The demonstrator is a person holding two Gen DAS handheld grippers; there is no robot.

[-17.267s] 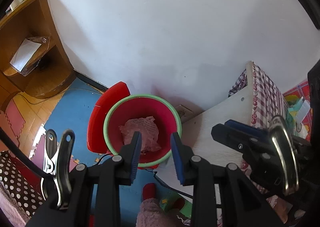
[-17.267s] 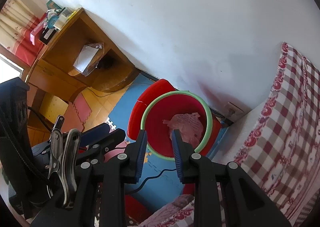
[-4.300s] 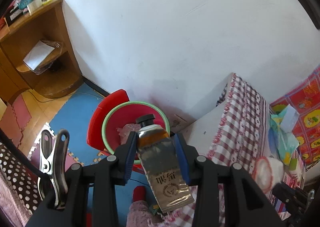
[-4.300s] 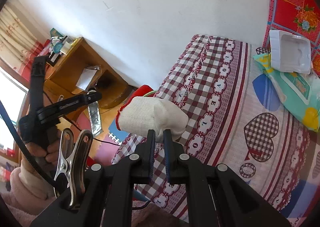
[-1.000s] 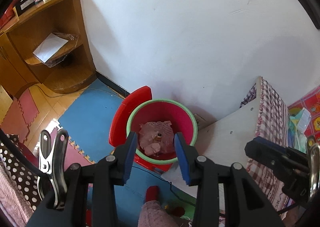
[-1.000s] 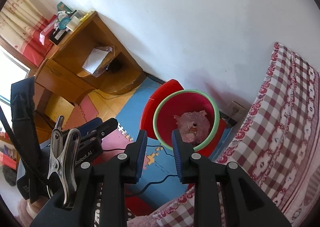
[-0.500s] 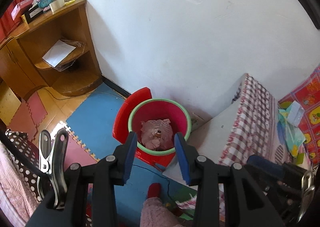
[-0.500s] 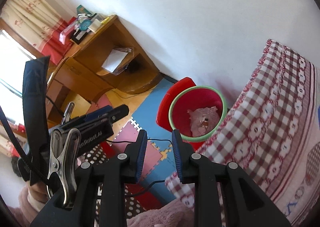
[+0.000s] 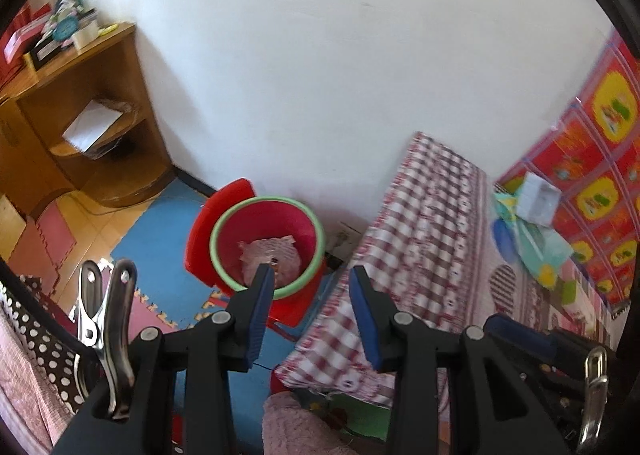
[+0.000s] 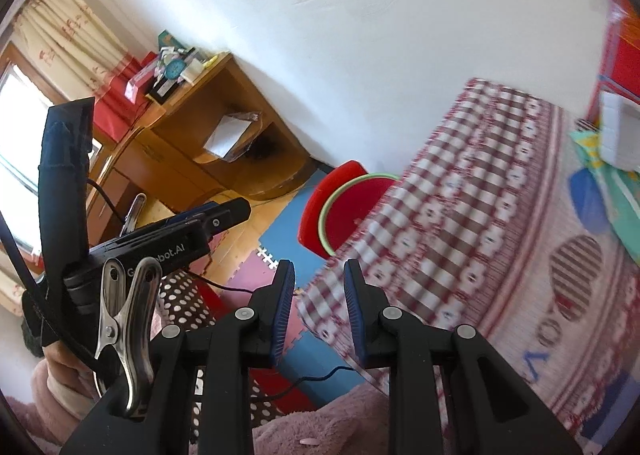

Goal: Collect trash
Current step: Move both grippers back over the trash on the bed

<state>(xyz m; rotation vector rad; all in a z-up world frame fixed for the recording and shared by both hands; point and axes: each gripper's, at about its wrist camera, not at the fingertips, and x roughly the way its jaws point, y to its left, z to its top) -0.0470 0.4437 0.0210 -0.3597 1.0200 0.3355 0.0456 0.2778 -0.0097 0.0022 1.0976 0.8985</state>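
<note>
Checked bed (image 9: pixel 424 215), right; red trash bucket (image 9: pixel 267 245) on the floor at its far-left corner, holding crumpled wrapping. Remaining trash, a white moulded tray (image 9: pixel 538 201) far right on the bed: likely light, stiff, crushable; grip one rim wall. Left gripper (image 9: pixel 311 287) and right gripper (image 10: pixel 319 283): jaws parted, empty.

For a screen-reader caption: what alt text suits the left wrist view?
The open, empty left gripper points down at a red bin holding crumpled trash, on the floor beside a checked bedspread.

1 red bin (image 9: pixel 267 231), 1 wooden shelf unit (image 9: pixel 80 127), 1 checked bed (image 9: pixel 432 239), 2 tools (image 9: pixel 311 297).
</note>
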